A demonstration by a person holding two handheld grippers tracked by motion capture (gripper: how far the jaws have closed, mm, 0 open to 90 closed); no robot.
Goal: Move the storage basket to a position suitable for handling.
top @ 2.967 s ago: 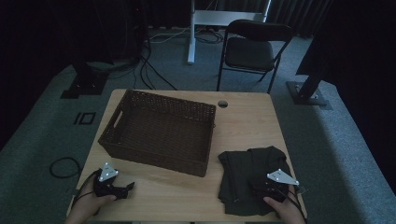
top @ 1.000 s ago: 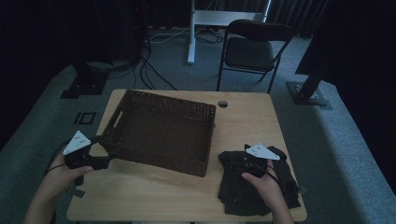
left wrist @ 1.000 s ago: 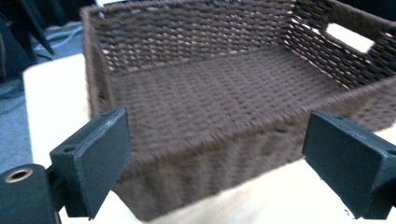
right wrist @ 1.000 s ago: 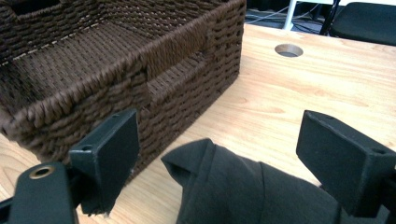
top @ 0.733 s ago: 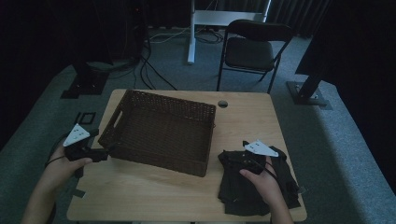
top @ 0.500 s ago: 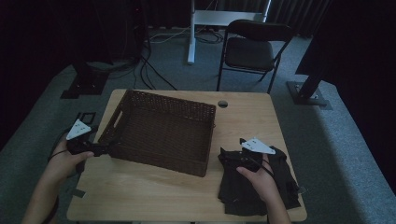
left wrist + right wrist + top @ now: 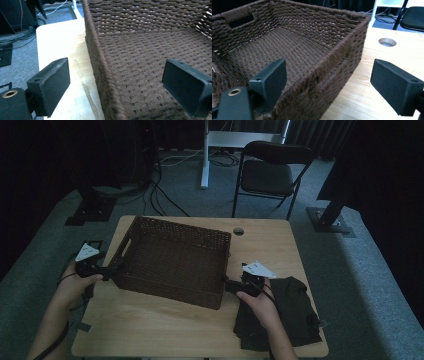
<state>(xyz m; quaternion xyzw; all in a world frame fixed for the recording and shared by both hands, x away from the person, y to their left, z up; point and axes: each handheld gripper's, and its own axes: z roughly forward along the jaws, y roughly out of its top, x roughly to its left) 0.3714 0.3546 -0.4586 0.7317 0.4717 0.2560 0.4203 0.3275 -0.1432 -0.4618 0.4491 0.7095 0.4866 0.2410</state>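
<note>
Both grippers stand wide open, empty, straddling opposite walls of the dark brown woven wicker basket (image 7: pixel 172 260) mid-table: left gripper (image 7: pixel 117 87) and right gripper (image 7: pixel 327 85). Closing evenly on both rims should keep it level.

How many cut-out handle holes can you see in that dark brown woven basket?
2. One handle hole is in the dark brown woven basket's left end wall; another notches the far wall's rim by the round desk hole. Others may be hidden.
</note>
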